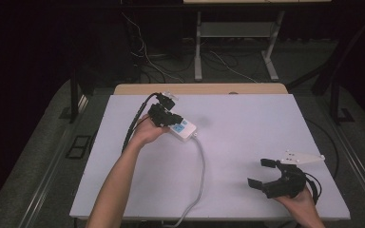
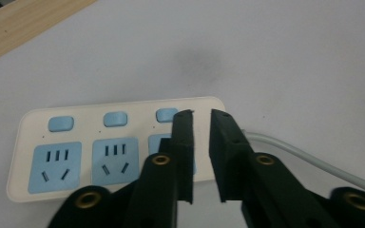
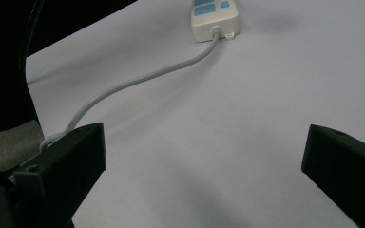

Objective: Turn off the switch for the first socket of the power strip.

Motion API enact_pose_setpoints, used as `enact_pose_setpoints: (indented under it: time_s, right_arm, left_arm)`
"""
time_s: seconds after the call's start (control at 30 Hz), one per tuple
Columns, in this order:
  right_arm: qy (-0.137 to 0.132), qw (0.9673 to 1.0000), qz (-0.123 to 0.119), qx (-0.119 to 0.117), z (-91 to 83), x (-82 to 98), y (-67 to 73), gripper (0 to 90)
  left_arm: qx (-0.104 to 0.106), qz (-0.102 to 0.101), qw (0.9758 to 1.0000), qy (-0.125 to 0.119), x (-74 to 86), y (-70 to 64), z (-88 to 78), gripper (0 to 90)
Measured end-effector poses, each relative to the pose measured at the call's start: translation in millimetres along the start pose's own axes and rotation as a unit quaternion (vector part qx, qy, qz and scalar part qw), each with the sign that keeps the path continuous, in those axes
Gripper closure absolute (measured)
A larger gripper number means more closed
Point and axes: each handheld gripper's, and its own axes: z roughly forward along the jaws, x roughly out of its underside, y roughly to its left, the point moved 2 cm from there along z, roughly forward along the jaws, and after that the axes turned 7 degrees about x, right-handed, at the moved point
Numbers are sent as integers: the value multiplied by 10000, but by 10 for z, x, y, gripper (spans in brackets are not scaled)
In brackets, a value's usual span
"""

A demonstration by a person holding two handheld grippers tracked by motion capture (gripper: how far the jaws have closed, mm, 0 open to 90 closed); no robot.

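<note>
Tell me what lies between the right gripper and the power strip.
In the high view, bare white table top, crossed by the grey cable, separates the right gripper from the power strip.

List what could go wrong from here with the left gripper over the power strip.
1. The left gripper hangs over the power strip near its third switch, jaws only slightly apart with nothing between them; a downward slip might press that switch or nudge the strip.
2. The grey cord runs off the table's near edge; a forearm sweeping across may catch it and drag the strip.
3. The right gripper, wide open, steadies nothing.
</note>
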Motion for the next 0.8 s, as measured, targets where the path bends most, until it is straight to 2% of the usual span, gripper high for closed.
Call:
enact_pose_setpoints:
  time_s: [0.07,0.13,0.2,0.23,0.43,0.47,0.8]
  right_arm:
    - [1,10000,-6,4,1,1,0,6]
    - [1,10000,0,4,0,1,1,6]
    - [1,10000,5,1,-2,2,2,6]
    - [-2,10000,5,1,-2,2,2,6]
    - [-17,10000,16,5,-8,2,5,7]
    - [-24,10000,19,5,-8,2,5,6]
    - [-20,10000,-4,2,1,0,17,6]
  left_arm:
    - [47,-98,9999,-102,8,-9,-58,676]
    - [136,-177,9997,-119,14,-15,-114,543]
    - [240,-155,9995,-155,31,-29,-169,380]
    - [277,-169,9993,-180,38,-33,-195,327]
    - [274,-220,9990,-263,116,-90,-328,25]
    - [307,-260,9988,-268,134,-95,-347,0]
    - [413,-211,9977,-499,316,-246,-492,0]
